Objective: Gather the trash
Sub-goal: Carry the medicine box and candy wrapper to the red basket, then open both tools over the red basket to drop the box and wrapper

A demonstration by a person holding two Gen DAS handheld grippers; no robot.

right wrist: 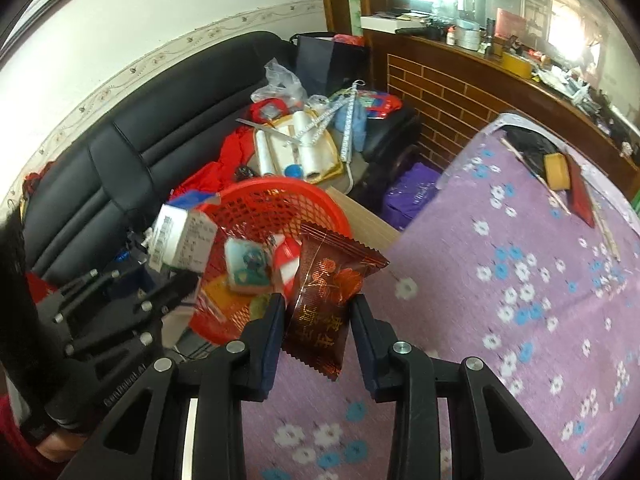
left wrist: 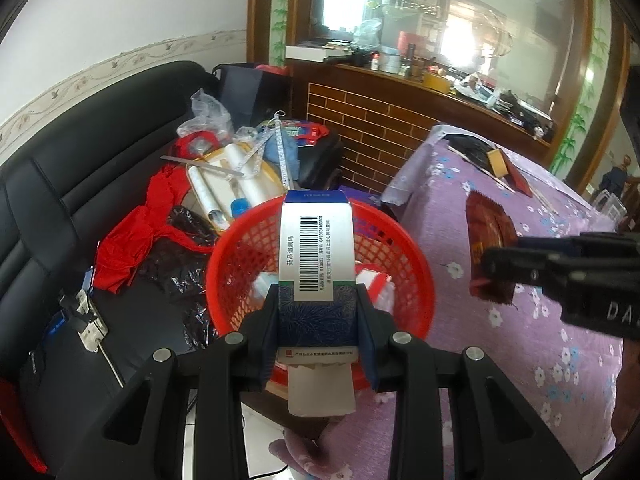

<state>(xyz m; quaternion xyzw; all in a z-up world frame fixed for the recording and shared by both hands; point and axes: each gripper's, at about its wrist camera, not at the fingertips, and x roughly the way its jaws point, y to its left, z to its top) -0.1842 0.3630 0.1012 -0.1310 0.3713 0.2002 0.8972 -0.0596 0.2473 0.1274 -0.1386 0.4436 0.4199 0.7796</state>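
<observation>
Black sofa [left wrist: 80,184] fills the 9 to 11 o'clock side of the left wrist view, heaped with red cloth [left wrist: 132,240], plastic bags and paper rolls. Table under a purple flowered cloth [right wrist: 500,280] takes 3 to 5 o'clock in the right wrist view; a yellow tape roll [right wrist: 557,171] lies at its far end, about 2 o'clock. Wooden brick-pattern counter [left wrist: 384,128] sits at 12 to 1 o'clock behind.

Red mesh basket [left wrist: 404,280] sits dead centre in the left view, off the table's edge on the sofa side. Already inside: a white-and-teal packet [right wrist: 246,266] and a red-and-white wrapper [right wrist: 289,261].

Left gripper [left wrist: 317,312] is clamped on a blue-and-white medicine box [left wrist: 316,248], barcode side up, box standing between the pads directly over the basket opening; a paper leaflet sticks out of its near end. Same box shows at 9 o'clock in the right view.

Right gripper [right wrist: 316,320] is partly closed, pads pinching a dark red snack wrapper [right wrist: 328,300] held upright just beside the basket rim, over the table edge. In the left view that wrapper hangs at 3 o'clock.
</observation>
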